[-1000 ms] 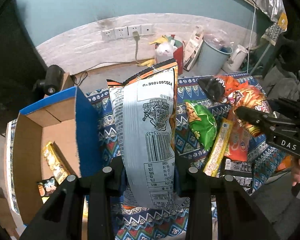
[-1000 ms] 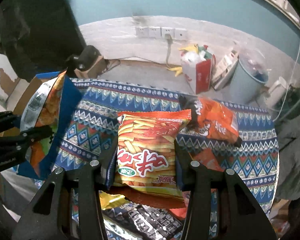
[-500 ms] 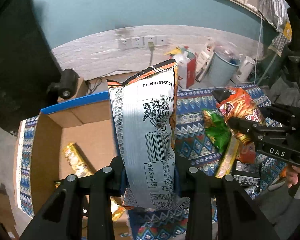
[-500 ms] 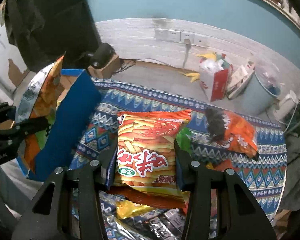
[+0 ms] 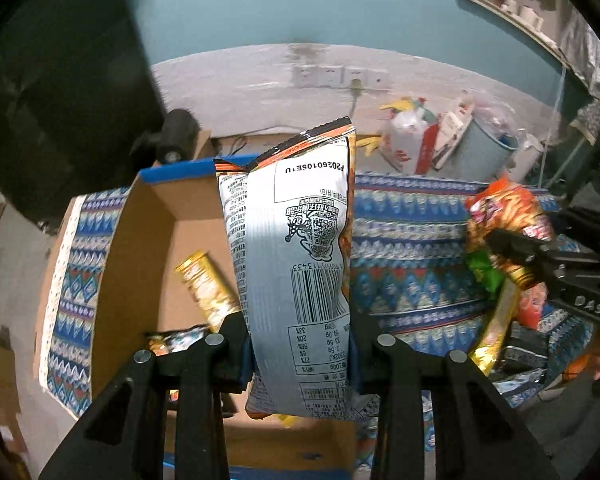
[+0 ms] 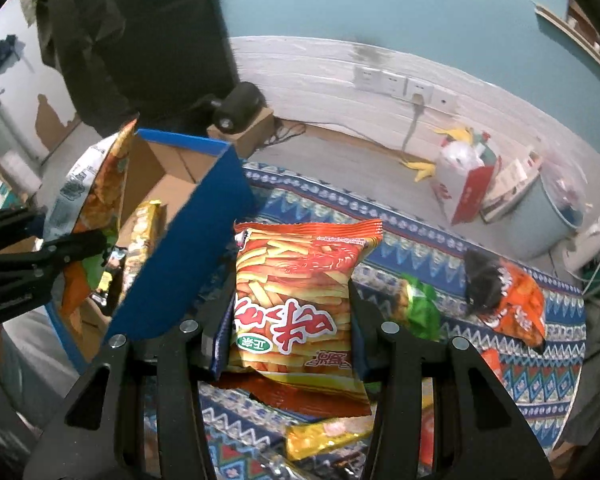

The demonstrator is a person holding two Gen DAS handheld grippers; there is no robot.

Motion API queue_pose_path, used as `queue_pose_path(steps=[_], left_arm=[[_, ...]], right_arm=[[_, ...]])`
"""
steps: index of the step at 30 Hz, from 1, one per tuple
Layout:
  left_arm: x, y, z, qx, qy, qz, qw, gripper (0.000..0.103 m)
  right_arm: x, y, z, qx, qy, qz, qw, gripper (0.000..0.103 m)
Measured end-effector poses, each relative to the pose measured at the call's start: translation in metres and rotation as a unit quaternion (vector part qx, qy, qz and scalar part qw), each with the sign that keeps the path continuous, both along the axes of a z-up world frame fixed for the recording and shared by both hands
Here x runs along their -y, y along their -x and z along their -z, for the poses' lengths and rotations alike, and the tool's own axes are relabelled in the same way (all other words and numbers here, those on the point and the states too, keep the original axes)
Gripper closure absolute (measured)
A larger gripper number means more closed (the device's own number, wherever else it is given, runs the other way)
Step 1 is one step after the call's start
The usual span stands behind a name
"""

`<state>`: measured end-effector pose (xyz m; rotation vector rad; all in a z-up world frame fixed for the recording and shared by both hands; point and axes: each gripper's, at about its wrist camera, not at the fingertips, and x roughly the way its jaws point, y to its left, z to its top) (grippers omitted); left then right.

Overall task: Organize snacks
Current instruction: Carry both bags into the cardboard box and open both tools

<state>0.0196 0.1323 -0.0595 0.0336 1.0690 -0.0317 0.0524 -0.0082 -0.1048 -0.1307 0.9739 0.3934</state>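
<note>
Both grippers are matte black plastic. The left gripper (image 5: 298,350) has angular, strut-like fingers with round silver screw heads on their upper faces and blue pads inside. The right gripper (image 6: 290,338) matches it; its side bears raised letters reading "DAS".

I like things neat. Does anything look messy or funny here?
Yes. Snack packs lie scattered across the patterned cloth, like the green bag and the orange bag. The gold pack lies slanted in the cardboard box.
</note>
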Motion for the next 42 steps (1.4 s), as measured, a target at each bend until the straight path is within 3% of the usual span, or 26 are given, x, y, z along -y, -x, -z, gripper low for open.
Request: queue_pose_path(steps=[13, 16, 18, 20, 26, 30, 42], left_arm=[[-0.045, 0.003, 0.042, -0.056, -0.008, -0.048, 0.9972, 0.063], [-0.052, 0.004, 0.043, -0.057, -0.014, -0.057, 0.9967, 0.057], [-0.056, 0.005, 0.042, -0.056, -0.017, -0.06, 0.9965, 0.042], [-0.06, 0.007, 0.039, -0.051, -0.027, -0.065, 0.9962, 0.036], [-0.078, 0.012, 0.025, -0.038, -0.052, -0.087, 0.9941, 0.034], [-0.093, 0.018, 0.018, -0.027, -0.049, -0.107, 0.9927, 0.029], [-0.122, 0.03, 0.024, -0.044, -0.029, -0.142, 0.9884, 0.029]], right_arm=[[-0.058, -0.004, -0.001, -0.001, -0.008, -0.039, 0.999, 0.058], [-0.073, -0.004, -0.002, 0.0, -0.011, -0.051, 0.999, 0.058], [-0.083, -0.005, -0.001, 0.0, -0.012, -0.06, 0.998, 0.058], [-0.091, -0.005, -0.001, -0.001, -0.013, -0.066, 0.998, 0.058], [-0.121, -0.01, 0.0, -0.005, -0.022, -0.088, 0.996, 0.058], [-0.142, -0.014, 0.003, -0.009, -0.023, -0.101, 0.995, 0.058], [-0.187, -0.024, 0.03, -0.038, -0.022, -0.12, 0.992, 0.058]])
